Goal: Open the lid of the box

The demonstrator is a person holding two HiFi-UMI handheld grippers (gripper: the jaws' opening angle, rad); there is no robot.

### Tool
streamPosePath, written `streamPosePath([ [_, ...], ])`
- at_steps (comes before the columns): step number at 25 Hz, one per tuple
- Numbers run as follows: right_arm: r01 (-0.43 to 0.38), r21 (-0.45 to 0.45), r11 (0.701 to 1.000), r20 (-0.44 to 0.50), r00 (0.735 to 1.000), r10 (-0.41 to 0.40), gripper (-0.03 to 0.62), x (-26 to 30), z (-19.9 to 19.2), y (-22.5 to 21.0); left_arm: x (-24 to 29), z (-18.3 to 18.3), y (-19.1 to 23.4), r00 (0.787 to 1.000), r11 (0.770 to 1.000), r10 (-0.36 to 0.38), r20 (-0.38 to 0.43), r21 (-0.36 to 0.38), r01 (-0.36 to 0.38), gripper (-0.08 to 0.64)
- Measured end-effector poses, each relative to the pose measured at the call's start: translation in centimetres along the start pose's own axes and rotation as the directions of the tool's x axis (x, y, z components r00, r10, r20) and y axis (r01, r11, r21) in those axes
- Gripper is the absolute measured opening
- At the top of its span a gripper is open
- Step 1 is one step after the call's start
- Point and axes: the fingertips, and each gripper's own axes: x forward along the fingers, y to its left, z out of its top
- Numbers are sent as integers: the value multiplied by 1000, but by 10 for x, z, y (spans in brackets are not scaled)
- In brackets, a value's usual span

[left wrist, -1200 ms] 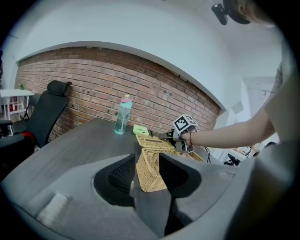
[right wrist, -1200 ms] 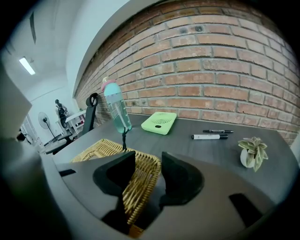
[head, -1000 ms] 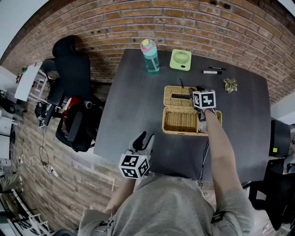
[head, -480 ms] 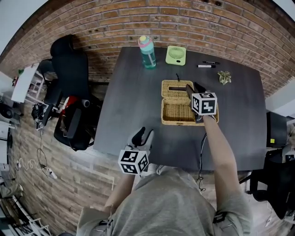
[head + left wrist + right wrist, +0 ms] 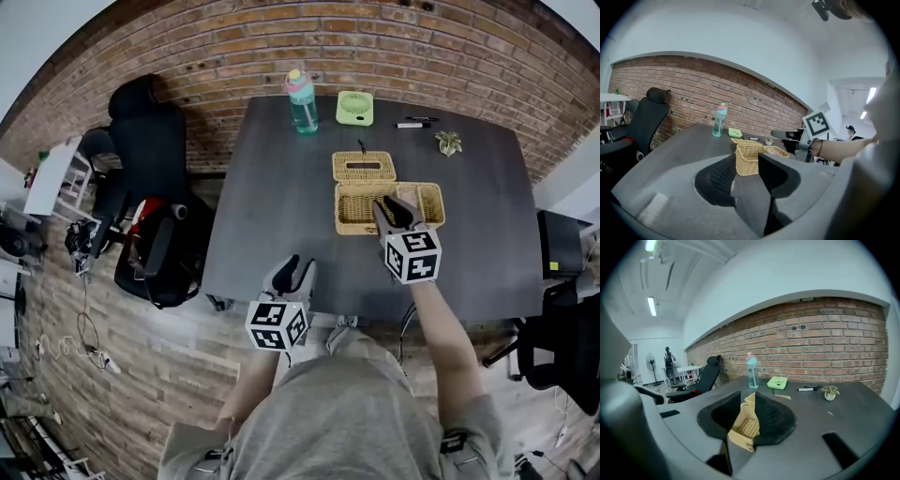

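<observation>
Wicker box point(image 5: 356, 214) stood on the dark counter point(image 5: 272, 206), on the person's side of the green fan point(image 5: 354, 108). Its lid point(image 5: 345, 169) lay flat and folded back, between the fan and the box. The inside was exposed and looked empty. Judged: lid already open.

Handling (judgement): woven cane, so light, stiff in the walls, brittle at single strands. The surface is rough and unlikely to slip in the pads. The box is light enough to skid or tip if the lid were pulled with the body unheld. Best hold would be the lid's free edge or the rim of the slot in its middle, pinched gently. Could not make out a hinge.

Right gripper point(image 5: 394, 206) hung over the box, farther from the fan than the lid. Its jaws had just been closing and stood part-way apart. Box weave showed in the gap, but the pads were not seen pressing on it. Left gripper point(image 5: 300, 265) was well away from the fan, at the near counter edge. Its jaws were wide, had just closed slightly, and held nothing.

Room: bare counter lay on the side of the bottle point(image 5: 301, 101), which stood just left of the fan. A pen point(image 5: 411, 124) lay just right of the fan, clear of the lid. The near edge was well apart from the box.
</observation>
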Motion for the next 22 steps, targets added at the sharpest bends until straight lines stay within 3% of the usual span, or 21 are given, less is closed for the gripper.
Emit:
streamPosePath([
  [11,4,-33,999,74,997,-2,38,-103,-24,97,-70,-26,-17,999,999,-35,21,42,34,105],
  [22,23,14,1000,74,997,-24,5,-187,-67,155,-137,-53,-47,997,997,-61,48,59,58,46],
])
